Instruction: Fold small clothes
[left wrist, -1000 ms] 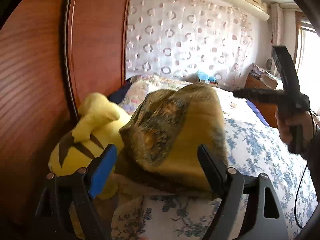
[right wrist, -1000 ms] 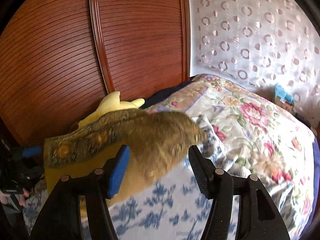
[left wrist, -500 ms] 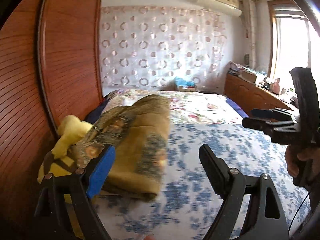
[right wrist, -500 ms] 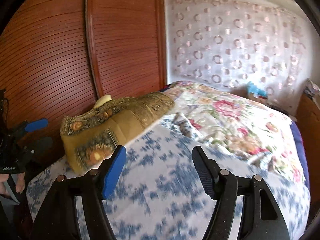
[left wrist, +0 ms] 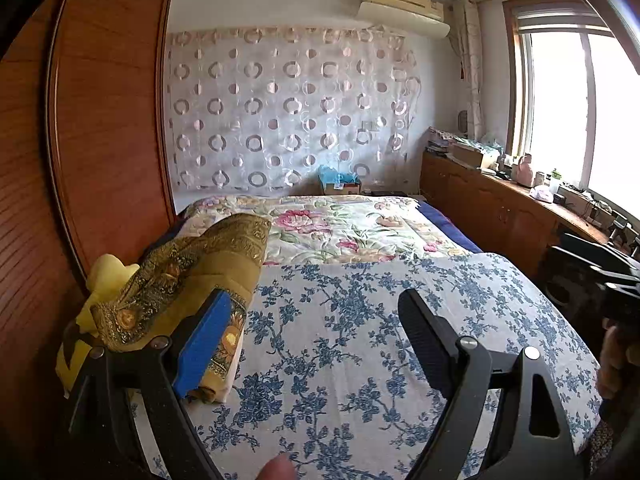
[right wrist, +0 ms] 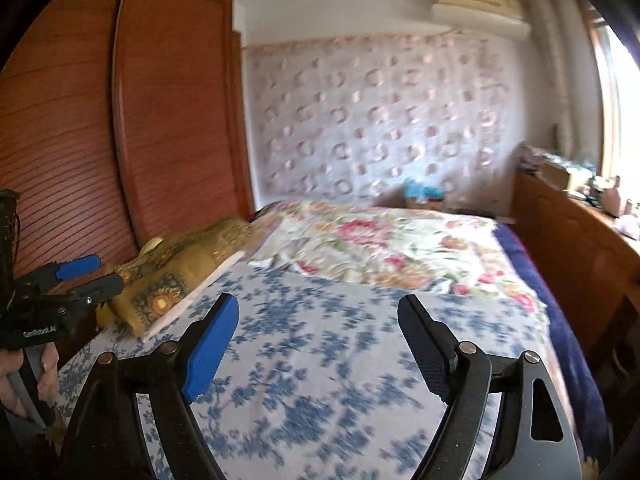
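Observation:
A folded mustard-gold patterned garment (left wrist: 188, 276) lies at the left edge of the bed, partly on a yellow plush toy (left wrist: 108, 276). It also shows in the right wrist view (right wrist: 180, 272). My left gripper (left wrist: 316, 336) is open and empty, just right of the garment and above the blue-flowered sheet (left wrist: 360, 320). My right gripper (right wrist: 320, 340) is open and empty over the same sheet (right wrist: 320, 360), well right of the garment. The left gripper also shows at the left edge of the right wrist view (right wrist: 86, 274), next to the garment.
A wooden wardrobe (left wrist: 80, 140) runs along the left of the bed. A pink-flowered quilt (left wrist: 340, 224) covers the far half. A wooden sideboard (left wrist: 500, 208) with clutter stands on the right under the window. A curtain with rings (left wrist: 288, 108) hangs on the far wall.
Both grippers have pulled back and away from the garment, which was close between the fingers one second ago. The garment now rests folded on the bed's left edge.

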`<state>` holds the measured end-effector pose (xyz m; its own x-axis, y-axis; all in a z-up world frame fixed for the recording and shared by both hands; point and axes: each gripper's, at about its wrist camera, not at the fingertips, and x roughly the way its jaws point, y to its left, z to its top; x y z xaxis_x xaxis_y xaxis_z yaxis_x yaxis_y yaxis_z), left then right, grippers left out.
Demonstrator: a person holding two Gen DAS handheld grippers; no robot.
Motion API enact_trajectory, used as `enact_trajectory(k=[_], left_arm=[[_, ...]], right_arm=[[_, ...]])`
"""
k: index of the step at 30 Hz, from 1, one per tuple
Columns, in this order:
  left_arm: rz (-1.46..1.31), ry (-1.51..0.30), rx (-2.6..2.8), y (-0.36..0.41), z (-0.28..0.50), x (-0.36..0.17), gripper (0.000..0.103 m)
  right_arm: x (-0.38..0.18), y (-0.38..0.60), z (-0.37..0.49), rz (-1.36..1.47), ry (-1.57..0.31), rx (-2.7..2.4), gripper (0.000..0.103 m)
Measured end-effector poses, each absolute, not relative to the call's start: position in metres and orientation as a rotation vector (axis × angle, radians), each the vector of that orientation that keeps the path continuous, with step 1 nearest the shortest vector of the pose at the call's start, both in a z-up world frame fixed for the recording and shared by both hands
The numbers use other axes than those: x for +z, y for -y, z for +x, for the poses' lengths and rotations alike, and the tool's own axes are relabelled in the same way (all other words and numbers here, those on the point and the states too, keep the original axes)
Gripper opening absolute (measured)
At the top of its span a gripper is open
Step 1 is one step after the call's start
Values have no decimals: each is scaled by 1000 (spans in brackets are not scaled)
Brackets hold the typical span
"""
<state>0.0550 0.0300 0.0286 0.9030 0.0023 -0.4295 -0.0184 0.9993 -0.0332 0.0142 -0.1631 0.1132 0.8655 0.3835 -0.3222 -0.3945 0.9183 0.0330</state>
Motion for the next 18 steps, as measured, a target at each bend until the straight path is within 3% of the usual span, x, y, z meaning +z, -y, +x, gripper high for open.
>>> enact_trajectory(k=[10,18], left_arm=[[-15,-443,14,-15,45,35,86],[-14,-434,18,-13,42,35,86]], right_arm=[[127,164,-28,-1,-278,344,83],[100,164,-26,4,-277,325,83]])
